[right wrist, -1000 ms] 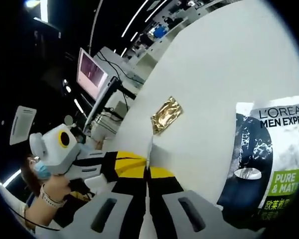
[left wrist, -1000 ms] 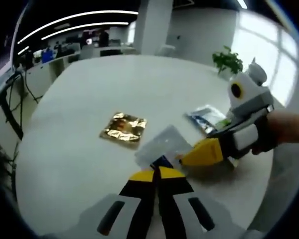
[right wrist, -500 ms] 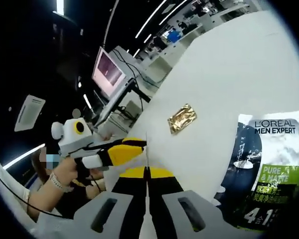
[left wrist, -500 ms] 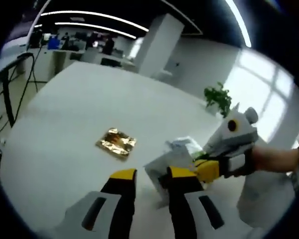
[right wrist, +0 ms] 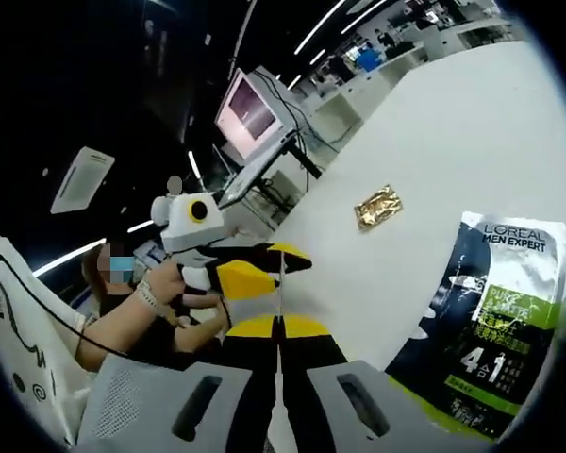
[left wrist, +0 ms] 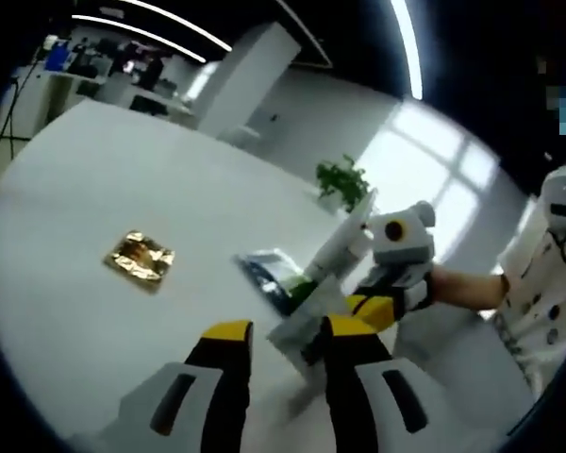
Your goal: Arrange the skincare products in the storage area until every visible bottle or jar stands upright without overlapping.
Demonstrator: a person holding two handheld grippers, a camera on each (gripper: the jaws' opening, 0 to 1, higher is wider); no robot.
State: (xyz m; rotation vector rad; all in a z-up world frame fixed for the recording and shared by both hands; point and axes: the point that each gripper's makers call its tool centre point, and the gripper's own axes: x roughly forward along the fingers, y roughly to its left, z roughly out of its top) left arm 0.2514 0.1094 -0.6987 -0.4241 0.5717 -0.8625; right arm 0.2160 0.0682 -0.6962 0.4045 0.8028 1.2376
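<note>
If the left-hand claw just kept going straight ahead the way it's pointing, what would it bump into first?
Probably the clear packet that the right gripper holds up; it lies just ahead of the open left gripper, nearer one jaw. Beyond it lies the dark sachet on the white table. Depth is hard to judge.

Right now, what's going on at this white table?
A person works two handheld grippers over a white table. The right gripper is shut on the edge of a thin clear packet, lifted off the table, with the open left gripper beside it. A gold foil sachet and a L'Oreal Men Expert sachet lie flat.
</note>
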